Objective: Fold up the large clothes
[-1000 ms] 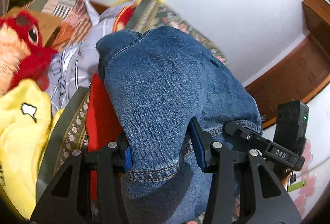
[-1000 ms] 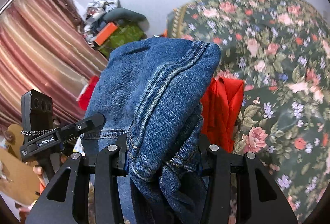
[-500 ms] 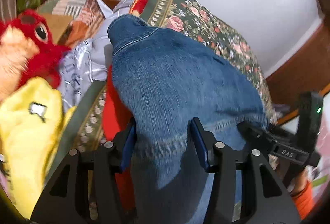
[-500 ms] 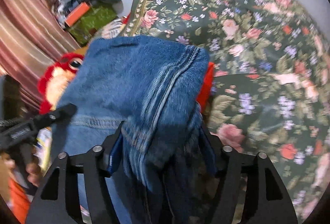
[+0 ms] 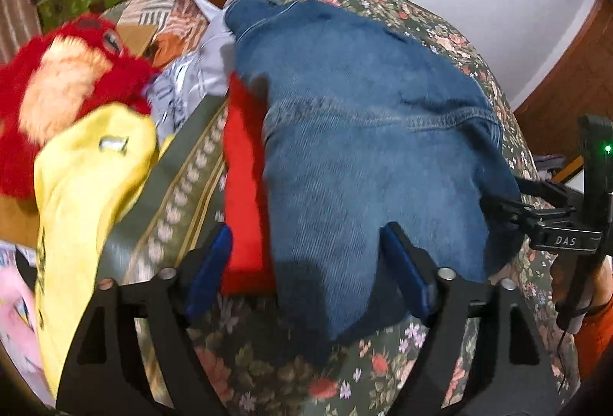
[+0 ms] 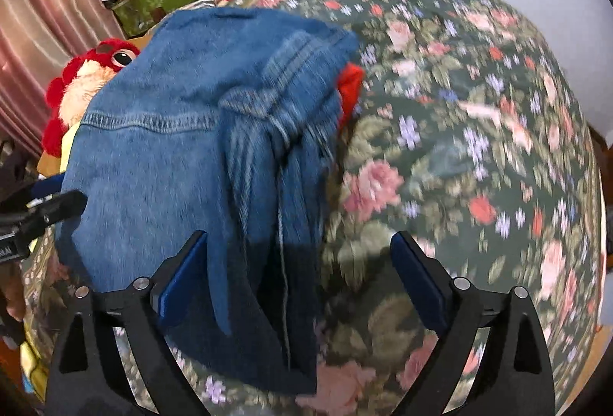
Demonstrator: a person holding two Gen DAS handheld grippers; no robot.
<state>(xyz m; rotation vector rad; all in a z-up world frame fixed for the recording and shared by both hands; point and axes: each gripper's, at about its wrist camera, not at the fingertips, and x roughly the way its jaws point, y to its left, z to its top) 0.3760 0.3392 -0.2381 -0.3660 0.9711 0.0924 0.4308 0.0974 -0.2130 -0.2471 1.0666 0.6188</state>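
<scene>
My left gripper [image 5: 306,262] and right gripper [image 6: 299,270] are both opening, pads clear of the folded jeans [image 5: 364,148] that lie between them on the floral bedspread [image 6: 459,148], over a red garment [image 5: 245,186], beside a red plush toy [image 5: 57,82].

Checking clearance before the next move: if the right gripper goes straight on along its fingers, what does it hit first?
Probably the folded denim garment: the right gripper, jaws opening, has its near edge between them. Beside it lies the floral bedcover. Depth is unclear.
</scene>
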